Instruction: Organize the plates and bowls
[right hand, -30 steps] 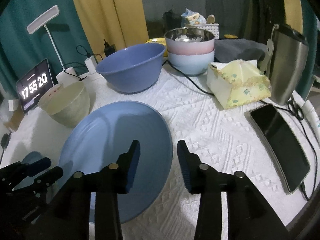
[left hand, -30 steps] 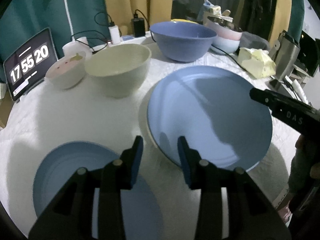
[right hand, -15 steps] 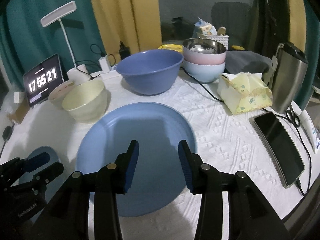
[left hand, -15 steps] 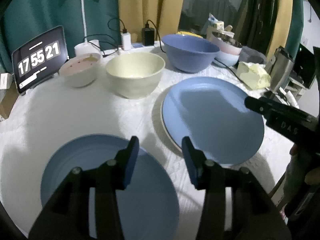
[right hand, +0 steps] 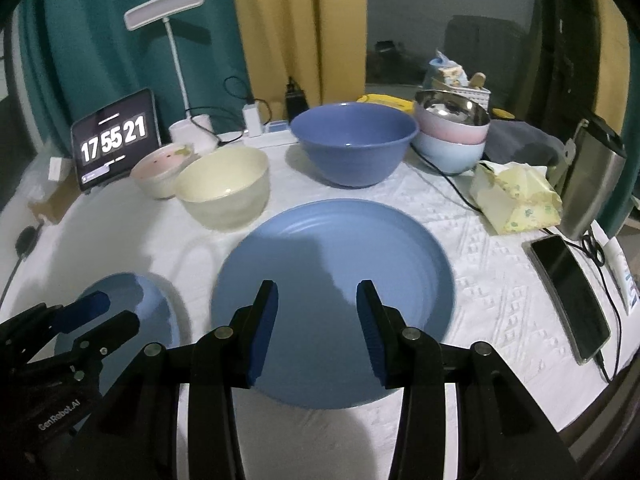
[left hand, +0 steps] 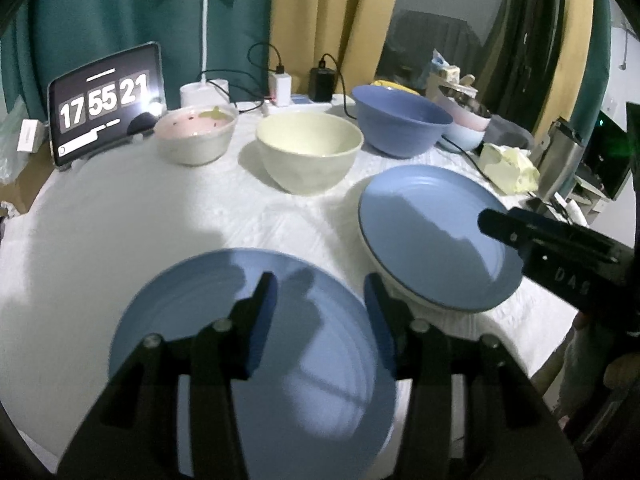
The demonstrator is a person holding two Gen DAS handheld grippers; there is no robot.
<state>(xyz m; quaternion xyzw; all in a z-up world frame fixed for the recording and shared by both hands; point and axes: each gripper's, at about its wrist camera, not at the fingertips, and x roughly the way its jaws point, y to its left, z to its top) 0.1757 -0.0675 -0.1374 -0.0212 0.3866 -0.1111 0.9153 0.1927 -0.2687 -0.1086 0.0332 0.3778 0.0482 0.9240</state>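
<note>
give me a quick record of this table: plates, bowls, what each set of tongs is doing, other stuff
plates: near blue plate; larger blue plate on a cream one
bowls: cream bowl, blue bowl, pinkish bowl, stacked bowls
left tongs: open, empty, jaws just widened, over the near plate
right tongs: open, empty, over the larger plate
other: clock tablet, phone, tissue pack

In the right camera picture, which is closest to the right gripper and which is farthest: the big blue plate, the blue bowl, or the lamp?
Going out from the right gripper:
1. Big blue plate, right under the fingers.
2. Blue bowl, past the plate, middle of the table.
3. Lamp, far back on the left, by the curtain.
</note>
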